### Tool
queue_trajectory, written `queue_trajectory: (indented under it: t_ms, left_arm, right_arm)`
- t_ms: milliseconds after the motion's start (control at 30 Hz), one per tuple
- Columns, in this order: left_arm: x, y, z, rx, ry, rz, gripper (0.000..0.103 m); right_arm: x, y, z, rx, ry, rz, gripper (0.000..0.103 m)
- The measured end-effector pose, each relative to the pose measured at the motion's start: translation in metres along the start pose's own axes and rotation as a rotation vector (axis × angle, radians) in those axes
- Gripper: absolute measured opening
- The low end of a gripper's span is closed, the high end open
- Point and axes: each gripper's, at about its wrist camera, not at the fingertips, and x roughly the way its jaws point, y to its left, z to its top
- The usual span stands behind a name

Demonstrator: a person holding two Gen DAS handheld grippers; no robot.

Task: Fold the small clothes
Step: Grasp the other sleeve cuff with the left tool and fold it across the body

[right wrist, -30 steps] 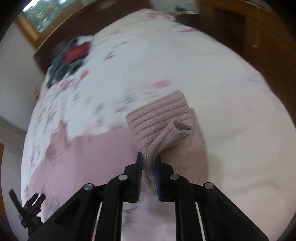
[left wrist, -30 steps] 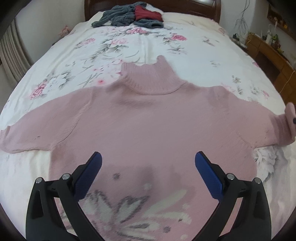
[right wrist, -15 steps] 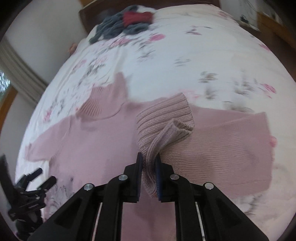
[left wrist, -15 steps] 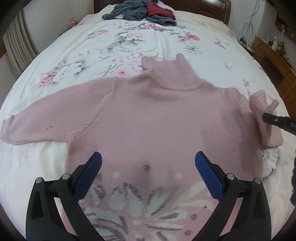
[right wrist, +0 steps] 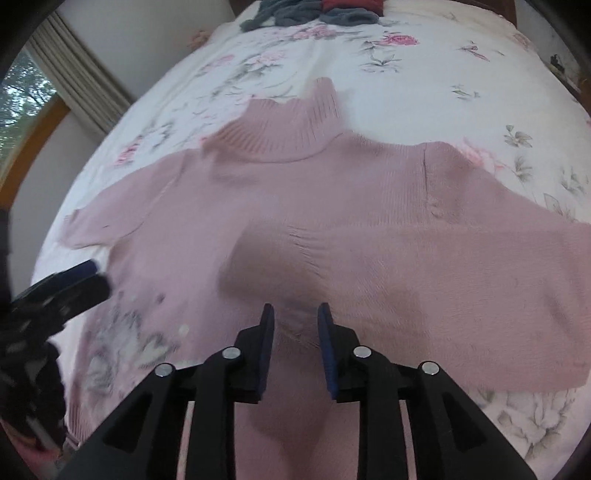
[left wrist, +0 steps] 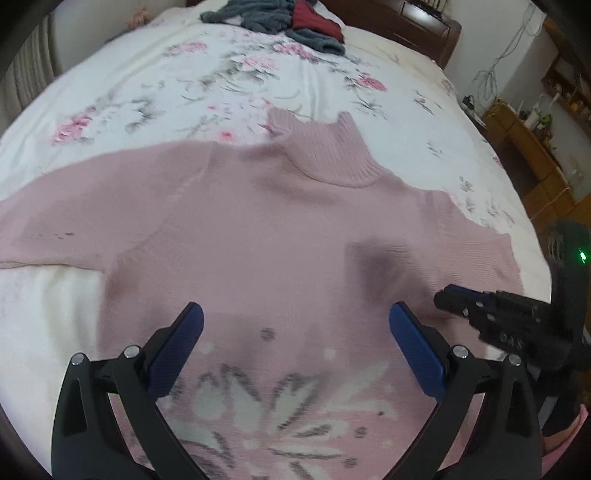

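Right wrist view is showing the right gripper parting its jaws, releasing the sleeve now folded across the sweater, while the left gripper is hovering, jaws apart

The sweater is dusty pink, with a white and grey flower pattern knitted across its lower front and a ribbed collar in the same pink. The bed sheet is white, printed with pink blossoms and grey-green leaves. A pile of clothes at the far end is grey and dark red. Both the left gripper and the right gripper are black with blue pads.
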Motion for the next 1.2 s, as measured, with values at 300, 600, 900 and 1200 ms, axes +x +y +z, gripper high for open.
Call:
queue_trajectory:
  t_ms: [300, 600, 900, 1200]
  left_arm:
    - [0.054, -0.049, -0.004, 0.007, 0.195, -0.153, 0.099]
    - [0.115, -0.071, 0.0, -0.126, 0.349, -0.238, 0.084]
    - [0.111, -0.078, 0.012, -0.153, 0.296, -0.217, 0.01]
    - [0.05, -0.053, 0.044, -0.092, 0.071, -0.129, 0.009]
  right_arm:
    - [-0.06, -0.06, -0.048, 0.114, -0.066, -0.053, 0.035]
    - [-0.071, -0.083, -0.075, 0.116, -0.088, -0.088, 0.036]
    - [-0.073, -0.103, -0.084, 0.176, -0.098, -0.095, 0.037]
    - [-0.094, -0.137, -0.07, 0.288, -0.158, -0.123, 0.046]
